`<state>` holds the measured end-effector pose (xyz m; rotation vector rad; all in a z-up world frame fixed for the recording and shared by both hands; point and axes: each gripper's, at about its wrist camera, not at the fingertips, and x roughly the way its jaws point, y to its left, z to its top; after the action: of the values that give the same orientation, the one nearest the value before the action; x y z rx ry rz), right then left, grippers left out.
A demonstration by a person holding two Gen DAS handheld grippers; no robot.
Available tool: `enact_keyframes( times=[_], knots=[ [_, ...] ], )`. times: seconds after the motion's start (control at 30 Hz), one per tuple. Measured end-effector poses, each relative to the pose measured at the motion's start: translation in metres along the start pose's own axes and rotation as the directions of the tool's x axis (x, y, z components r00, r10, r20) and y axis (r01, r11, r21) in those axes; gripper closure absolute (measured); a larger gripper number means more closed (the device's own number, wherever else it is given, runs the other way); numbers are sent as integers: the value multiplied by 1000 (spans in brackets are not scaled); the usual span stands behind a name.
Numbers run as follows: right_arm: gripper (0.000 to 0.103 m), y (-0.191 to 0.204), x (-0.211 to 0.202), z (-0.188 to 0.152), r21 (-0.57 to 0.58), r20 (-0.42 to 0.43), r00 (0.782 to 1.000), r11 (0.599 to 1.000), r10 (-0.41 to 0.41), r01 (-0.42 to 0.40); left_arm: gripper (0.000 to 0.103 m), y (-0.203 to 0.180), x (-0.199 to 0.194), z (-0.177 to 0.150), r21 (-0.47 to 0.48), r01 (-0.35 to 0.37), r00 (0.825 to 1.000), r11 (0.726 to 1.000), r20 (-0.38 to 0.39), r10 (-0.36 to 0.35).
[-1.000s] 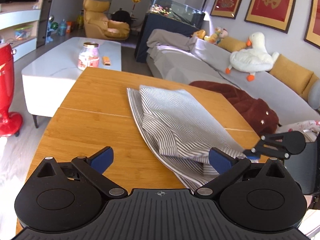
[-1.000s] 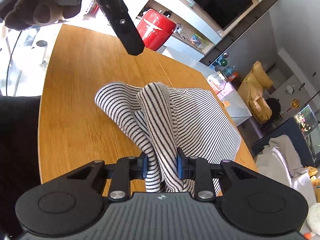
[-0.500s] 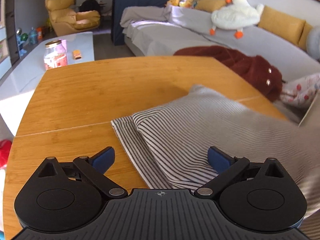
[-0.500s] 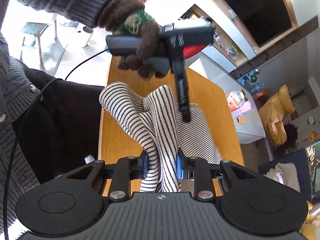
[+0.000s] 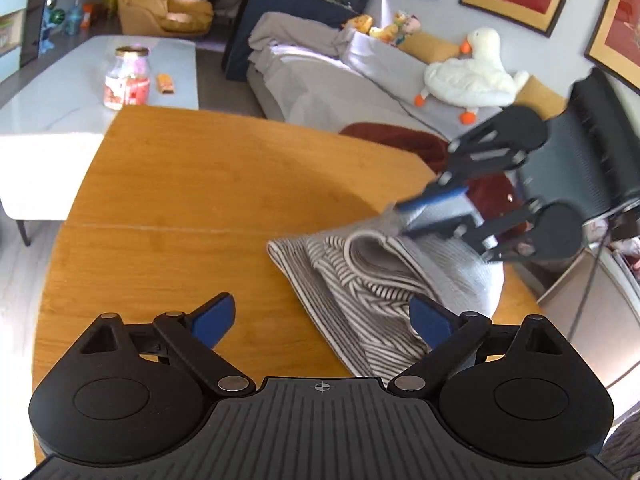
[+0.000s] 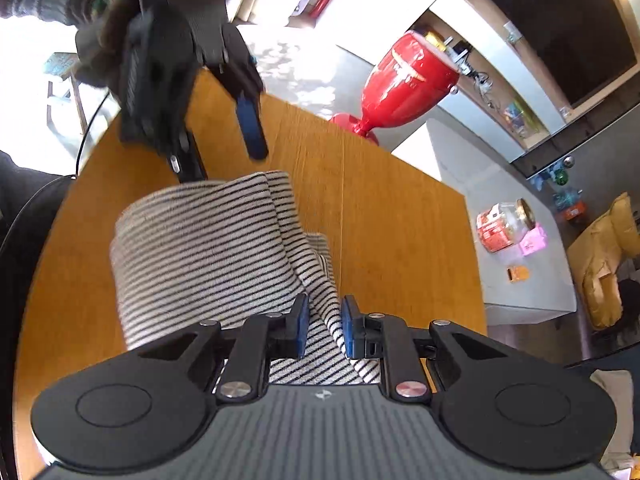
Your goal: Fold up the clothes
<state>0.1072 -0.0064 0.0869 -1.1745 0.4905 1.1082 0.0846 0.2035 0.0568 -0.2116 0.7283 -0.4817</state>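
The striped garment (image 5: 372,280) is lying bunched on the right half of the wooden table (image 5: 180,200), partly doubled over itself, with one layer curling up in a loose roll where it is being lifted. Going from the left, the left gripper (image 5: 320,318) is hovering low over the near part of the table with its blue pads spread wide and nothing between them; its left pad is sitting over bare wood and its right pad is hanging just above the near edge of the cloth. Further right, the right gripper (image 6: 323,330) is clamped on a fold of the striped fabric, its pads pressing a narrow ridge of cloth, and in the left wrist view it is reaching in from the right side and holding that fold raised off the table. The step in hand appears to be carrying one side of the garment across onto the rest to make a fold. The next move probably calls for the right gripper to be laying its held edge flat over the lower layer, while the free left gripper is either pinning the near edge or taking a corner, so that the layers are not dragging or bunching further.
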Motion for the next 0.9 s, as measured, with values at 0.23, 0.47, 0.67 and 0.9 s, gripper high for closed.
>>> enact_keyframes(
  times=[0.23, 0.47, 0.67, 0.9],
  knots=[
    [84, -16, 24, -19, 142, 78, 997, 989, 17, -28, 4, -39, 0, 28, 98, 136, 990, 986, 31, -140],
    [14, -42, -8, -48, 424, 36, 982, 893, -185, 152, 4, -79, 64, 27, 270, 142, 989, 952, -83, -123],
    [0, -55, -10, -92, 604, -102, 949, 739, -299, 298, 4, -63, 91, 25, 243, 71, 992, 968, -120, -43],
    [0, -48, 31, -126, 758, -192, 945, 572, -264, 314, 4, -52, 95, 27, 215, 51, 992, 975, -126, -25]
  ],
)
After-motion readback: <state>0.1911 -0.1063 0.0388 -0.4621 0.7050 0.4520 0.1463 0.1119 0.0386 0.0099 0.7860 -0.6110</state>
